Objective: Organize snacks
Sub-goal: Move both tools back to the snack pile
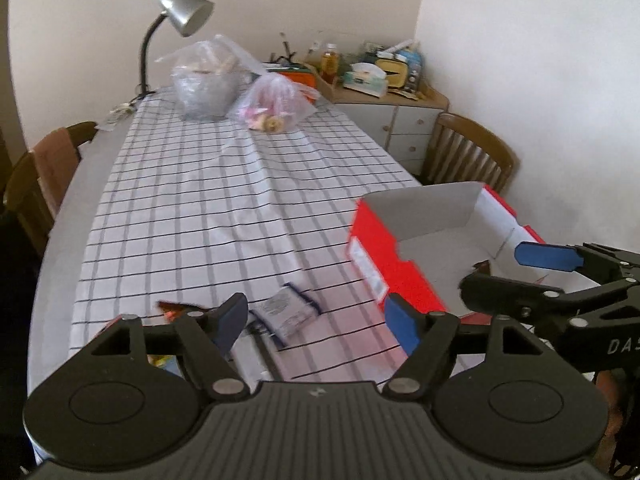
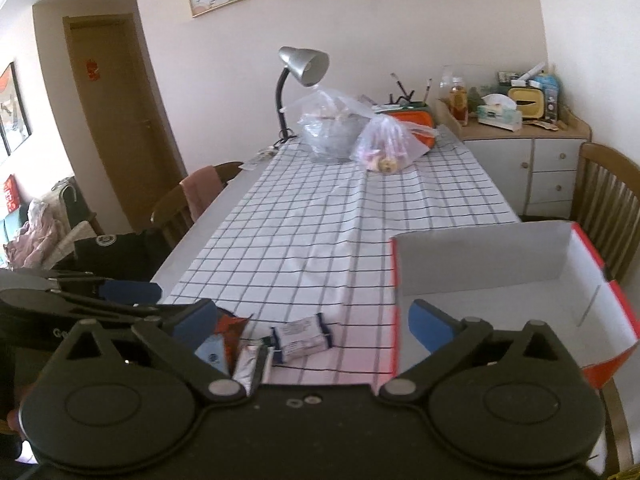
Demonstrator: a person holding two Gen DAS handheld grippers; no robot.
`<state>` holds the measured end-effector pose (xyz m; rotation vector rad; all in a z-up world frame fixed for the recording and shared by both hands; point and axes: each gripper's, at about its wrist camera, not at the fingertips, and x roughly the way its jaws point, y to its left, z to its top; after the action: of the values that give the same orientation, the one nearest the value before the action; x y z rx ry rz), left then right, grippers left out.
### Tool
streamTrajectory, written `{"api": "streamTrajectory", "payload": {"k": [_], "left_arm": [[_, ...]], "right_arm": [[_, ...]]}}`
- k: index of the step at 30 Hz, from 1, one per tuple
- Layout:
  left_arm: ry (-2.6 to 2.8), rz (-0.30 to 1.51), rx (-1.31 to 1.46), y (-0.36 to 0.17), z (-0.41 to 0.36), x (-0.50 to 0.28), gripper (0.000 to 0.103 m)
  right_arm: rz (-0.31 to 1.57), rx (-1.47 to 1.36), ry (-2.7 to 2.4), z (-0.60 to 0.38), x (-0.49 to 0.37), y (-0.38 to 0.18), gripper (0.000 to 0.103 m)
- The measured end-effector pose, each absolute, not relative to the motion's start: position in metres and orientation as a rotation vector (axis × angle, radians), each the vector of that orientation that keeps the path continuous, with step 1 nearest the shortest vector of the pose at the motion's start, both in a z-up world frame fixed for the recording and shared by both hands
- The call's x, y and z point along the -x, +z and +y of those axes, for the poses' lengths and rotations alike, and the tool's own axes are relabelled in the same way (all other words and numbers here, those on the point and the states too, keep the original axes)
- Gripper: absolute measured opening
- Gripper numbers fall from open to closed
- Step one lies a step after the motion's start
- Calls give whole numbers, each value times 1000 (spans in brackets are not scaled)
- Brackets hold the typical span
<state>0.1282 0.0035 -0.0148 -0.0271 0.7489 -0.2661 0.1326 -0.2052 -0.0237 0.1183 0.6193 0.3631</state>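
several snack packets (image 2: 240, 350) sit half-hidden behind the right gripper (image 2: 314, 324).

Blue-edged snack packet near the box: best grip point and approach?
Take the packet across its short width at mid-body, coming straight down. It lies flat on the tablecloth, so side entry gives no purchase. The left gripper is open and seems nearest; watch the silver packet lying against its left end.

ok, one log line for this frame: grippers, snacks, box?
left gripper: open, empty | right gripper: open, empty | snack packets: on tablecloth, ungrasped | red box: open, right of packets
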Motion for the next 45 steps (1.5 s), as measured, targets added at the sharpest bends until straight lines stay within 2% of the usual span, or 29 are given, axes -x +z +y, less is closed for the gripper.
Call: {"api": "streamTrajectory", "payload": {"k": [19,34,38,45], "left_arm": [[-36,831,82,-61,157,-115,81],[20,1034,99,-129,207,-142,81],[28,1077,91,-144,210,-152,81],[13,1100,93,-153,209,-158,80]], "right_arm": [[736,-57,383,-120,-137,-77,103],[913,61,393,-74,-168,-144,102],[950,79,377,-67,-177,-159,100],[969,107,352,-61,-186,-173,87]]}}
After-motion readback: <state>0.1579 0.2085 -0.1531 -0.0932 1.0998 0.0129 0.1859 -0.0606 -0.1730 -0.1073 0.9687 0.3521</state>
